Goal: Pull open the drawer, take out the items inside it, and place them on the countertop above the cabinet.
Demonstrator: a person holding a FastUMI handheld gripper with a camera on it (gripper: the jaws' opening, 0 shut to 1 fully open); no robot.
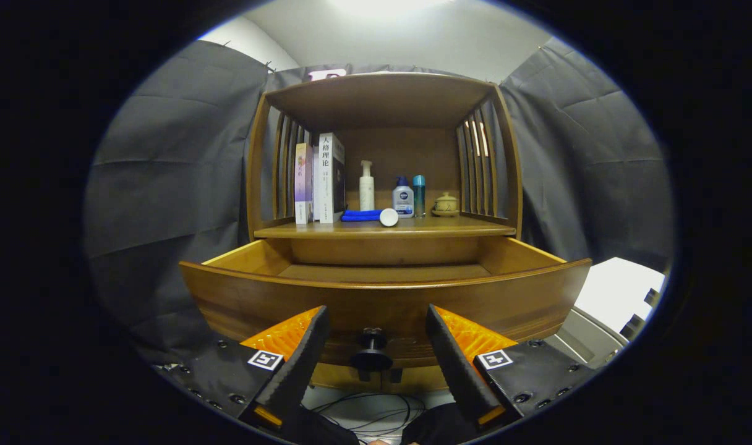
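Your gripper (376, 330) is spread wide with nothing held, its fingers either side of the dark round knob (371, 351) on the brown wooden drawer (385, 303), which stands pulled open; you cannot see its floor past the front panel. On the wooden countertop (385, 230) above, under a slatted hutch, stand two upright books (319, 179) whose spine writing is too small to make out, a white pump bottle (367, 186), a blue-capped bottle (403, 197) with an unreadable label, a teal tube (418, 195), a small lidded pot (445, 204), a folded blue cloth (362, 215) and a white round cap (388, 217) beside it. Dark cloth walls the booth
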